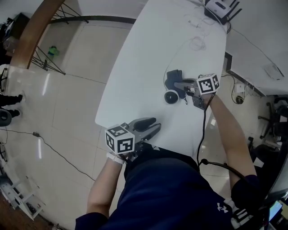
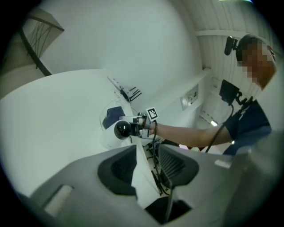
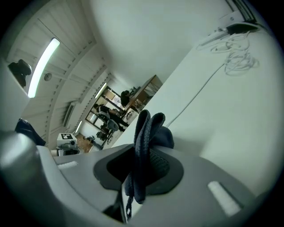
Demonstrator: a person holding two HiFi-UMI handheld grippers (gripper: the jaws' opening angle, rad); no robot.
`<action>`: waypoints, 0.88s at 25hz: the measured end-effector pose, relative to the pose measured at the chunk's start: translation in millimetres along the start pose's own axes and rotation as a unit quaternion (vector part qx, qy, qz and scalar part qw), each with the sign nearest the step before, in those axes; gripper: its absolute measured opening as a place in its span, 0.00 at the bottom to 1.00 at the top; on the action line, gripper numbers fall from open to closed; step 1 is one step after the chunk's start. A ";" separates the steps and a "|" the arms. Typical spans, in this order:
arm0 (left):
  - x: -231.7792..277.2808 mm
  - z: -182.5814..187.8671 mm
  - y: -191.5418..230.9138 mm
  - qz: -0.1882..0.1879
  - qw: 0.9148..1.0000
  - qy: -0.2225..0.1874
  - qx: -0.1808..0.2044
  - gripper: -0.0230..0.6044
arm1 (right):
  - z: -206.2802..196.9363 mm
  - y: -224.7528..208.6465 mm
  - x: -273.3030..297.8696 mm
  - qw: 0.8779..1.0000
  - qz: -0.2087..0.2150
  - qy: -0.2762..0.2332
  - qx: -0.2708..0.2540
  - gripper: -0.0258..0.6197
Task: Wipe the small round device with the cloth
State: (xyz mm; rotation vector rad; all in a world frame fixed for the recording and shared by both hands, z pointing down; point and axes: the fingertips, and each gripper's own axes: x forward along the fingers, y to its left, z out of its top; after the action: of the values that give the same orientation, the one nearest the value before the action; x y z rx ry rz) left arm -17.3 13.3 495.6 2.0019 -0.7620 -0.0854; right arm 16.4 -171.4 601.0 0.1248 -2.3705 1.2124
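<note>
The small round device, black with a white rim, lies on the white table right of centre. A dark blue cloth sits just behind it, and my right gripper is shut on a fold of that cloth, close above the device. In the right gripper view the fabric is bunched between the pads. My left gripper hovers near the table's front edge, well short of the device, open with nothing between its jaws. From the left gripper view the device and the cloth show ahead.
A black and white router with antennas and loose white cables lie at the far end of the table. A black cable hangs from my right gripper along the right table edge. Tiled floor lies to the left.
</note>
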 end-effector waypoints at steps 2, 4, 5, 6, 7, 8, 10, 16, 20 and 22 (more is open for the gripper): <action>-8.9 -3.8 5.9 0.013 1.000 -0.011 -0.013 0.28 | -5.5 -3.1 11.6 1.000 0.010 0.029 -0.005 0.14; -15.7 -7.6 13.3 0.025 0.999 -0.016 -0.021 0.27 | -5.9 -3.6 15.6 0.999 0.019 0.040 -0.001 0.14; -17.5 -8.8 16.6 0.029 0.999 -0.018 -0.026 0.27 | -4.9 -1.1 15.3 0.999 0.026 0.043 -0.001 0.14; -18.3 -9.1 19.5 0.031 0.999 -0.019 -0.029 0.27 | -2.8 4.0 13.9 0.998 0.033 0.045 -0.004 0.14; -18.1 -8.2 21.6 0.032 0.999 -0.020 -0.032 0.27 | 0.7 12.4 11.4 0.998 0.041 0.044 -0.012 0.14; -17.2 -6.4 23.2 0.032 0.999 -0.021 -0.034 0.26 | 5.8 23.4 7.7 0.998 0.049 0.042 -0.024 0.14; -13.7 -1.8 25.7 0.031 0.999 -0.021 -0.033 0.26 | 17.9 51.4 -1.4 0.996 0.059 0.033 -0.065 0.14; -3.3 10.1 24.8 0.023 1.000 -0.006 -0.015 0.25 | -1.2 125.7 -9.1 0.934 -0.058 0.096 -0.340 0.14; -15.8 26.8 24.7 0.032 0.999 -0.028 -0.005 0.25 | -43.2 141.4 3.2 0.815 -0.194 0.147 -0.526 0.14; -25.2 34.1 25.2 0.034 0.999 -0.040 -0.004 0.25 | -63.7 146.6 10.8 0.806 -0.212 0.140 -0.535 0.14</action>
State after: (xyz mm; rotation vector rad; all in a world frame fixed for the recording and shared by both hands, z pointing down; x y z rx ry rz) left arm -61.7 -7.7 491.4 1.9725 -0.8797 -0.1284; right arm -11.8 -31.2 528.7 0.0792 -2.2219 -0.3735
